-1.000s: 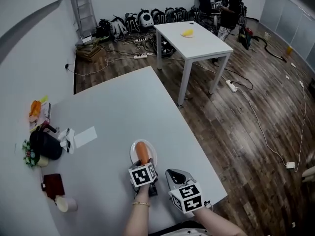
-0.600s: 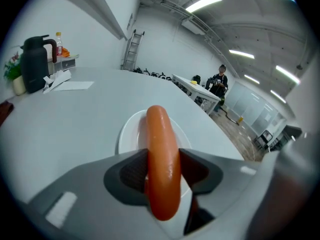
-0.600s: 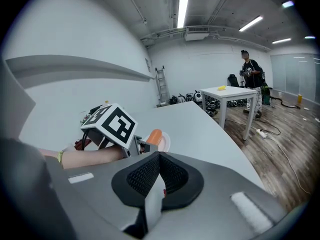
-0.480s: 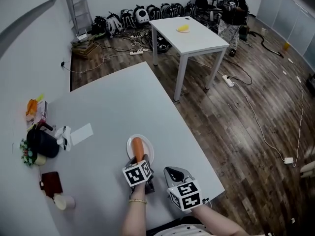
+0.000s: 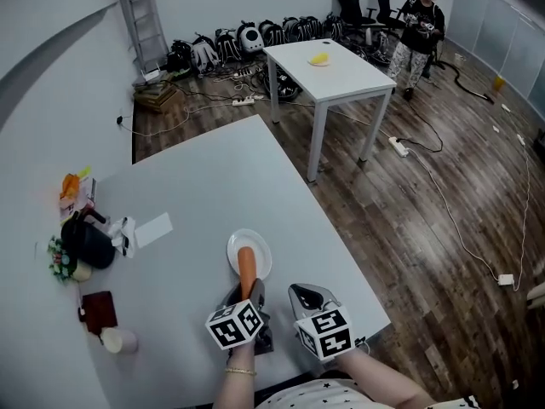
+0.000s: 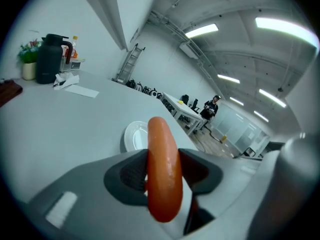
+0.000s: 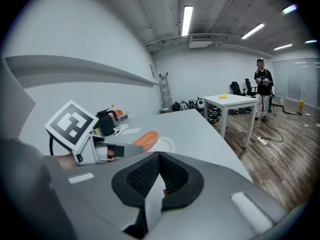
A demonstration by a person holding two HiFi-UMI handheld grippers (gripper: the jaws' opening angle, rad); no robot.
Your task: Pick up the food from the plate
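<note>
An orange sausage (image 5: 247, 270) is clamped between the jaws of my left gripper (image 5: 249, 290), its far end over the near rim of the white plate (image 5: 255, 247). In the left gripper view the sausage (image 6: 162, 174) stands upright between the dark pads (image 6: 131, 176), lifted, with the plate (image 6: 133, 135) beyond it and bare. My right gripper (image 5: 305, 297) is just right of the left one, near the table's front edge. In the right gripper view its jaws (image 7: 156, 179) are shut with nothing in them, and the sausage (image 7: 145, 138) shows above the plate (image 7: 166, 145).
On the table's left side stand a black kettle (image 5: 89, 244), a small flower pot (image 5: 58, 261), a brown wallet (image 5: 98, 311), a paper cup (image 5: 117, 340) and a paper sheet (image 5: 154, 228). A white table (image 5: 336, 75) and a person (image 5: 420, 24) are far back. The table's right edge runs close by.
The left gripper's jaws have closed on the sausage and drawn it back toward me, so most of it is off the plate. The right gripper has stayed beside it.
</note>
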